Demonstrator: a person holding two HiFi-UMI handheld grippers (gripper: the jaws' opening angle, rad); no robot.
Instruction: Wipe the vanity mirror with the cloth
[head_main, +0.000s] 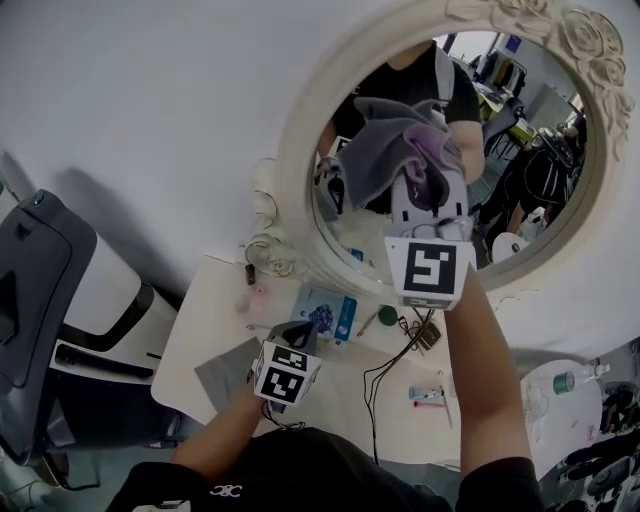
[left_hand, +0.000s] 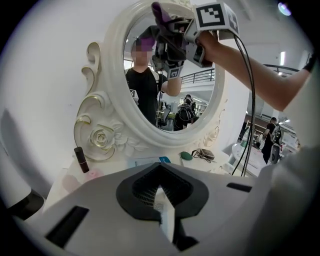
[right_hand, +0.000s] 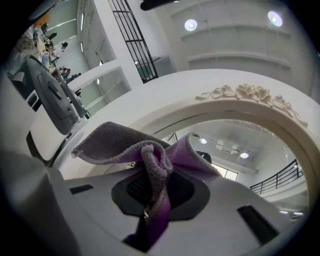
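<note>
Cloth (right_hand: 145, 150), grey on one face and purple on the other, is clamped in the right gripper (right_hand: 149, 212). The pinched strip runs upright from the shut jaws. The flaps are fanned above, with the longer grey flap pointed to the left of the frame. In the head view the cloth (head_main: 395, 150) is bunched at the upper part of the vanity mirror (head_main: 296, 165); contact with the glass cannot be confirmed.

The mirror is oval, cream-framed and rose-carved. Its long axis is seen upright in the left gripper view (left_hand: 113, 75).

The right gripper (head_main: 425, 175) is raised at frame centre. The left gripper (head_main: 294, 335) is held low over the white table (head_main: 200, 335), at lower left. Its jaws (left_hand: 165, 215) are drawn together, with nothing identifiable gripped.

A dark lipstick (left_hand: 81, 160) is stood at the mirror's foot. A blue packet (head_main: 332, 313) is laid nearby.
</note>
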